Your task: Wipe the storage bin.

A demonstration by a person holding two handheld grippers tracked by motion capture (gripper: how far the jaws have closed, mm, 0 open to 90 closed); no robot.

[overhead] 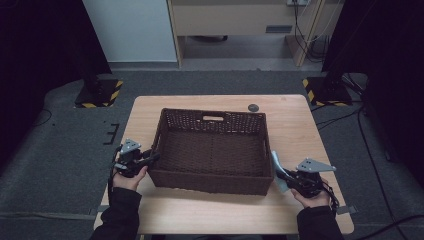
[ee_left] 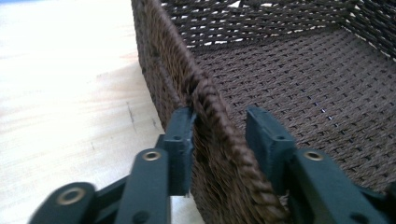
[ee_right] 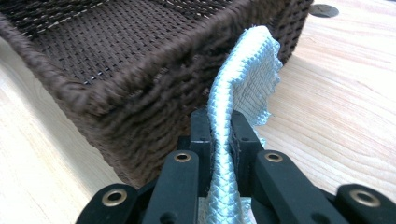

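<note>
A dark brown wicker basket [overhead: 210, 182] stands empty in the middle of the wooden table [overhead: 300, 130]. My left gripper [overhead: 154, 157] is at the basket's front left corner. In the left gripper view its jaws straddle the left wall [ee_left: 163, 56]: one jaw outside against the weave, the other inside with a small gap, so the left gripper [ee_left: 219, 126] is open. My right gripper [overhead: 280, 175] is at the front right corner, just outside the basket [ee_right: 140, 93]. The right gripper [ee_right: 219, 126] is shut on a light blue woven cloth [ee_right: 247, 74], which stands up beside the basket wall [overhead: 276, 162].
A small dark round disc [overhead: 253, 107] lies on the table behind the basket's right rear corner. Bare tabletop runs along both sides and the front. Yellow-and-black striped stand bases [overhead: 100, 95] [overhead: 325, 92] sit on the floor beyond the table.
</note>
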